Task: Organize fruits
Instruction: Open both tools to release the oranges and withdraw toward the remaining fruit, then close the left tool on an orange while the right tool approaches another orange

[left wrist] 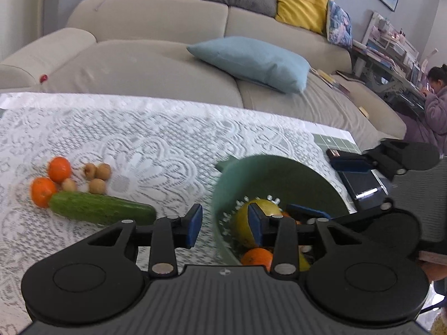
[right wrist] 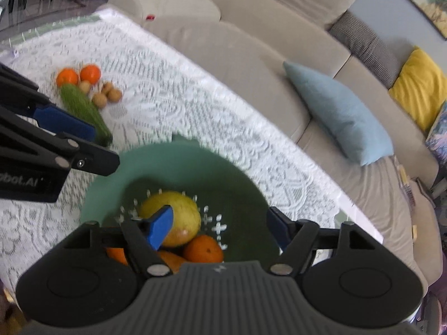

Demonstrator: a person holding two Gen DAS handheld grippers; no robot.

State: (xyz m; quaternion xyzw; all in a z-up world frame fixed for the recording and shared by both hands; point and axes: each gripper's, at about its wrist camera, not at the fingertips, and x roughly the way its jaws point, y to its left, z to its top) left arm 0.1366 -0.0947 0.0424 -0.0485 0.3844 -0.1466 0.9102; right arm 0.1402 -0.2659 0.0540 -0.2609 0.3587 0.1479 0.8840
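Note:
A green colander bowl [right wrist: 111, 184] stands on the lace tablecloth and holds a yellow fruit [right wrist: 181, 215] and oranges [right wrist: 204, 248]. My right gripper [right wrist: 218, 223] hangs open above the bowl, its left pad in front of the yellow fruit, gripping nothing. My left gripper [left wrist: 225, 223] is open with the bowl's near rim [left wrist: 216, 217] in the gap; the pads do not press on it. To the left on the cloth lie a cucumber [left wrist: 100, 208], two tangerines [left wrist: 58, 169] and several small brown fruits [left wrist: 97, 173].
A black device [left wrist: 360, 184] lies at the table's right edge beside the bowl. Behind the table runs a beige sofa [left wrist: 156, 67] with a blue pillow [left wrist: 251, 61]. A person [left wrist: 438, 97] sits at a desk at the far right.

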